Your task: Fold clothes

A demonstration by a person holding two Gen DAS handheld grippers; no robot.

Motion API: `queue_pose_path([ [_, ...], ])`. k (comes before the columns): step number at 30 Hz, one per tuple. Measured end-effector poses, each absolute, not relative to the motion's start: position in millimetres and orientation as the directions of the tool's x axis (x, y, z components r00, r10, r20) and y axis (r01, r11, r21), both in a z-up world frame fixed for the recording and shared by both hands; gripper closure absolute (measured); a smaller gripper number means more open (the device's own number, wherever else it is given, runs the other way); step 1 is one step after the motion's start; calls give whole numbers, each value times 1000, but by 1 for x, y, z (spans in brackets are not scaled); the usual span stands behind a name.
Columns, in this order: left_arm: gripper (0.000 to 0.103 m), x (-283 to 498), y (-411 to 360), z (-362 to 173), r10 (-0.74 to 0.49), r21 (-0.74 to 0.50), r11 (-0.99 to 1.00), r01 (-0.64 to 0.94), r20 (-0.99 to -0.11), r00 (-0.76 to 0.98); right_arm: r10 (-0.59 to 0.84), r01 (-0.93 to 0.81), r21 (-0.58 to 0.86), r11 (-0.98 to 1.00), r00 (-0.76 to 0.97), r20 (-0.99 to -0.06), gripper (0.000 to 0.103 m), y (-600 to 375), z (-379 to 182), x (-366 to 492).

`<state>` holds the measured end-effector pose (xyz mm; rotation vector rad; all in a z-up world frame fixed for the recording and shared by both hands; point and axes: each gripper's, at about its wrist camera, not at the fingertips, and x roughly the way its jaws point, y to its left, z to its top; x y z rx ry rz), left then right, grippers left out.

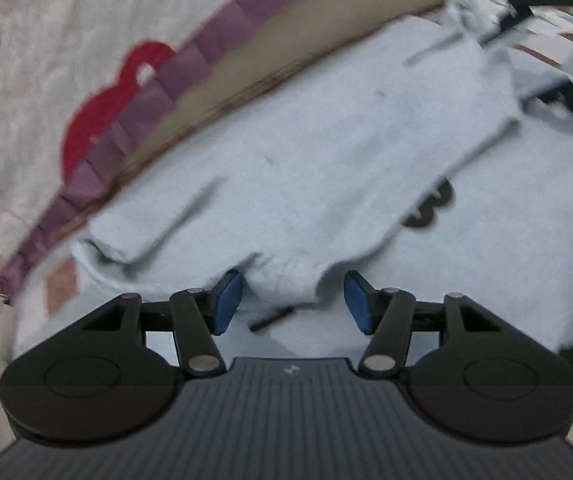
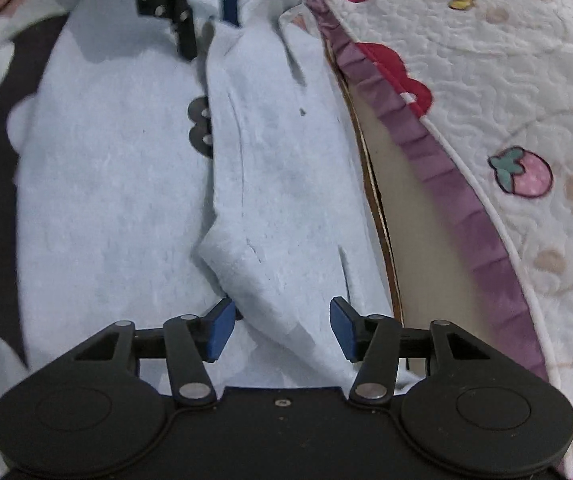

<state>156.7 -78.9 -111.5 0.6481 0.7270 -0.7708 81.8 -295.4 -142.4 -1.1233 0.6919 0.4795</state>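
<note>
A pale blue garment point(image 1: 306, 160) lies spread out, with one side folded over its middle; a dark printed mark point(image 1: 430, 204) peeks out from under the fold. My left gripper point(image 1: 292, 302) is open, its blue pads on either side of a bunched end of the folded cloth. In the right wrist view the same garment point(image 2: 118, 184) shows its folded strip point(image 2: 282, 184) running away from me. My right gripper point(image 2: 282, 330) is open with the near end of that strip lying between its pads. The left gripper point(image 2: 210, 12) appears at the far end.
A white quilted cover point(image 2: 506, 100) with red shapes and a purple ruffle point(image 2: 446, 184) borders the garment on one side. A tan edge point(image 2: 410, 240) shows beneath the ruffle. Dark shelving with coloured items point(image 1: 558, 8) stands beyond the garment.
</note>
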Motion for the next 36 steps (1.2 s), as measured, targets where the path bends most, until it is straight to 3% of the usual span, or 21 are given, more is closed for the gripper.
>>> queue_pose_path([
  [3,25,153,-83,-114,-418,243,488,838,-778,469,22,-679,-646,348,695,-719,44,-291,-151,85],
  [5,20,152,-83,-124,-413,216,457,863,-808,421,34,-672,-635,381,696,-717,36,-293,-151,91],
  [7,20,157,-81,-125,-416,193,488,851,-806,421,57,-670,-602,435,688,-724,37,-297,-149,99],
  [8,26,160,-81,-124,-418,177,501,847,-808,416,79,-676,-567,472,673,-736,38,-300,-147,104],
  [9,31,164,-81,-123,-420,167,512,842,-807,415,102,-680,-530,507,657,-747,49,-304,-144,110],
  [10,48,169,-81,-120,-421,158,534,831,-802,423,122,-685,-490,540,639,-760,62,-308,-142,114],
  [11,69,179,-82,-115,-425,124,579,806,-798,428,134,-681,-442,584,618,-774,82,-312,-138,120],
  [15,83,219,-87,-95,-436,-1,728,686,-773,461,176,-574,-324,752,649,-740,93,-334,-110,147],
  [18,87,243,-104,-73,-419,87,766,636,-683,598,162,-488,-280,826,682,-713,95,-349,-94,176],
  [19,87,254,-109,-69,-408,109,785,610,-651,640,155,-459,-264,849,693,-704,95,-354,-89,186],
  [21,70,278,-110,-63,-387,94,828,553,-617,685,109,-374,-247,894,716,-690,90,-364,-81,207],
  [22,49,290,-108,-61,-378,72,849,523,-609,697,48,-302,-255,919,726,-686,72,-370,-79,217],
  [24,45,299,-93,-57,-404,-6,869,495,-586,702,-44,-141,-225,964,750,-660,54,-392,-72,226],
  [26,36,294,-70,-62,-433,-72,871,485,-580,690,-38,-42,-114,993,782,-622,51,-420,-65,217],
  [28,32,287,-46,-73,-450,-122,871,475,-584,675,-10,-3,-20,1000,782,-623,48,-448,-68,200],
  [31,34,277,-12,-91,-468,-179,869,461,-600,649,33,-30,16,999,747,-664,48,-474,-79,178],
  [33,34,281,-9,-106,-439,-130,866,483,-659,610,72,-49,54,997,728,-682,48,-483,-84,166],
  [36,33,284,-11,-112,-437,-94,852,515,-671,600,137,-50,143,988,703,-698,48,-490,-90,151],
])
